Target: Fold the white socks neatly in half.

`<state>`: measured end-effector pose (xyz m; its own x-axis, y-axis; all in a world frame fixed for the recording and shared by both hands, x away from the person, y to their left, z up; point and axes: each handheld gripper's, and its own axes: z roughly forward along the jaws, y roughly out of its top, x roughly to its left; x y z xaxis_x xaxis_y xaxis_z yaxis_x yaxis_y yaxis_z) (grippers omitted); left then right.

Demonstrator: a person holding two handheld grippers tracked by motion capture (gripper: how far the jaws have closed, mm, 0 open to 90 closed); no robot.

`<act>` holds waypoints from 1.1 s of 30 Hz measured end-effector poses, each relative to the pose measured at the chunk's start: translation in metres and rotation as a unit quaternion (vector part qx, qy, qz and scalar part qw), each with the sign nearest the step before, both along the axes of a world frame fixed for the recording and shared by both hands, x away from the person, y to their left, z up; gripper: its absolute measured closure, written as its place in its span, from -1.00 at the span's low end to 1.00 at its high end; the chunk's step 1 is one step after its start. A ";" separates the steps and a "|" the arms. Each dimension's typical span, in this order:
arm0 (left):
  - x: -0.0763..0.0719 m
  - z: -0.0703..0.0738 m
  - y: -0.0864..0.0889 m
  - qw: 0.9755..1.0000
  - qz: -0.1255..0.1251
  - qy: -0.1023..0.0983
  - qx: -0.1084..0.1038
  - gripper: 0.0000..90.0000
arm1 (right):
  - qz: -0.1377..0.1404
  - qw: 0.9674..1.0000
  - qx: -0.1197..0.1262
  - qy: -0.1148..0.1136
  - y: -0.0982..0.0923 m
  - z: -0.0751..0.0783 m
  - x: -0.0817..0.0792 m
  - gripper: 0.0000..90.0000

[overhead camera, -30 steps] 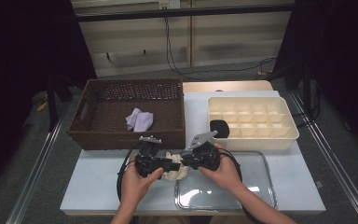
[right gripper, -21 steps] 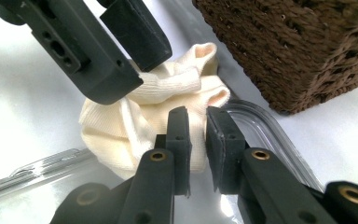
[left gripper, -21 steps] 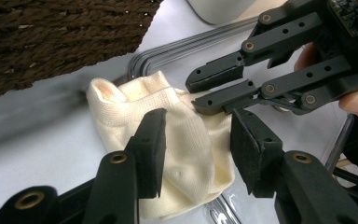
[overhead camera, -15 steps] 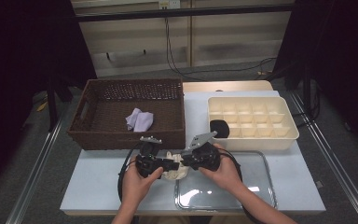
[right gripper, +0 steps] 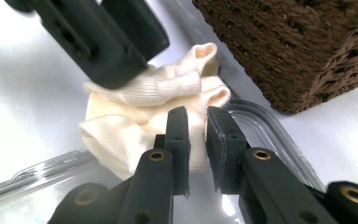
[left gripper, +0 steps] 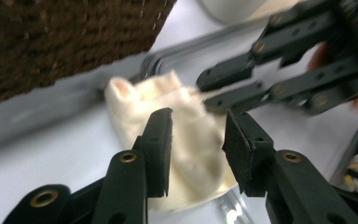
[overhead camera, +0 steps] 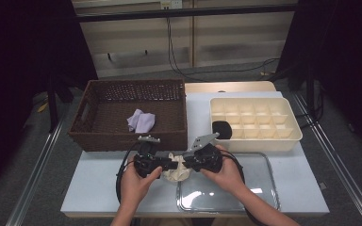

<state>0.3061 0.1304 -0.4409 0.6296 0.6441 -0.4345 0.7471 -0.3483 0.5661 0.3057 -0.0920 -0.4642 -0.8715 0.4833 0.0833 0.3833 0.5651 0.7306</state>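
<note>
Currently mid-handling a cream cloth [overhead camera: 175, 170] bunched on the white counter [overhead camera: 94, 188], just in front of the wicker basket [overhead camera: 122, 136] and touching the near-left corner of the clear tray [overhead camera: 264, 188]. Left gripper [overhead camera: 166, 163] coming in from the left, jaws parted over the cloth [left gripper: 186, 135] after just opening a little — fabric lying between them, pads not visibly pressing on it. Right gripper [overhead camera: 186, 165] opposite, jaws nearly closed with only a narrow gap; cloth [right gripper: 154, 116] sits right at the tips, but hard to confirm whether a fold is actually pinched, so can't call that a hold. Risks from here: closing the left gripper [left gripper: 198, 126] on a loose upper fold alone would likely lift one layer and let the bundle unroll; pulling the two grippers apart with uneven purchase could drag the whole wad across the counter instead of spreading or folding it. Tips of both grippers very close together — a jaw-on-jaw clash looks possible if either closes in further. Edge of cloth could also snag on the tray rim [right gripper: 270, 126]. Lilac cloth [overhead camera: 141, 121] already lying in the basket; compartment box [overhead camera: 254, 123] well apart at right.
</note>
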 end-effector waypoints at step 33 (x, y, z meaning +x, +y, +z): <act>-0.012 -0.014 -0.037 0.998 -0.066 -0.010 0.020 0.88 | -0.040 0.999 0.012 0.004 -0.008 0.013 0.001 0.70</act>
